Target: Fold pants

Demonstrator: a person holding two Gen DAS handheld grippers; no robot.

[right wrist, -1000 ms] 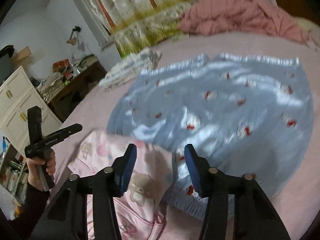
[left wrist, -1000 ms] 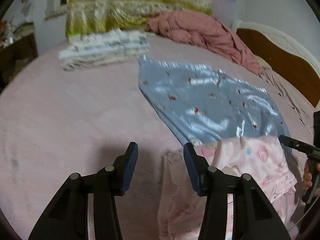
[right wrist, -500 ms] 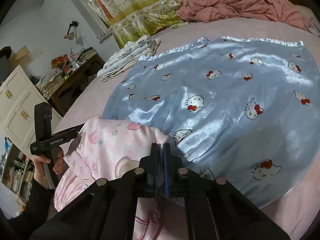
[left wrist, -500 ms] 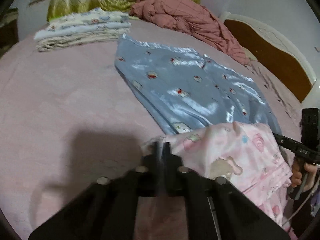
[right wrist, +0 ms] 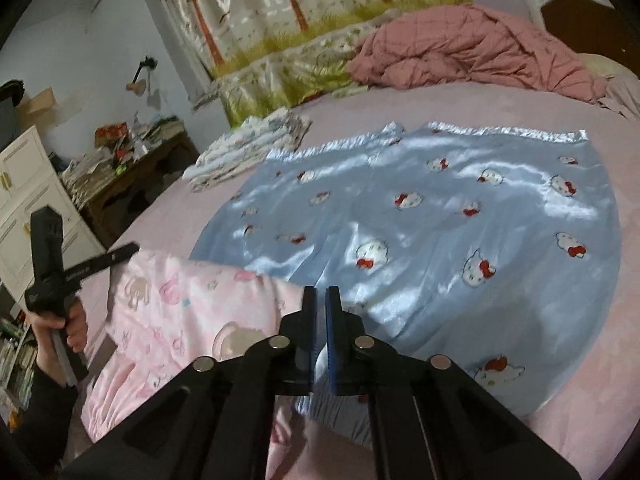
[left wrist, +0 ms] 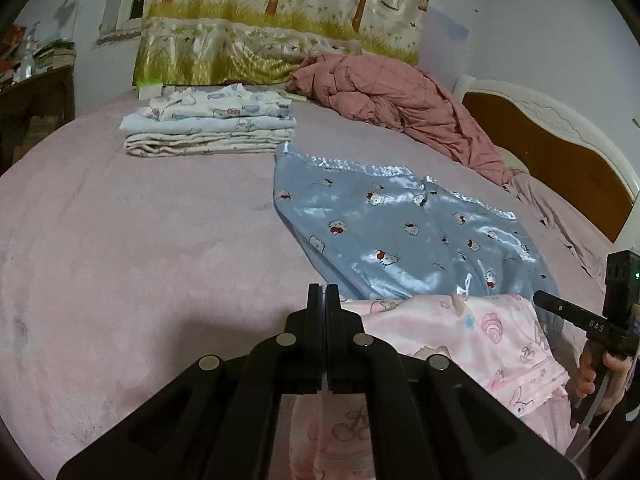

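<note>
Although a stack of folded clothes [left wrist: 208, 128] is already laid at the far left of the bed [left wrist: 120, 240], the fold now in hand is judged to be only at its start; nothing of the pink pants [left wrist: 460, 336] is yet seen laid over on itself. At the left, the left gripper [left wrist: 323, 296] is seen clenched, its jaws pressed together on the near left corner of the pink pants, with pink cloth hanging beneath them; the pink pants are stretched from there across the near edge of the bed, their far edge overlapping the near hem of the blue printed pants [left wrist: 400, 232], which are spread flat in the middle. At the right, the right gripper [right wrist: 321, 300] is likewise clenched on cloth at the other near corner, where pink and blue fabric meet; which layer is pinched there cannot be told for certain, though the pink pants are judged the likelier. Further right, a crumpled pink quilt [left wrist: 400, 104] is heaped by the headboard [left wrist: 552, 148]. Left to be done, as judged: the held edge is to be carried over and laid down, the fold repeated, and the blue printed pants treated the same.
</note>
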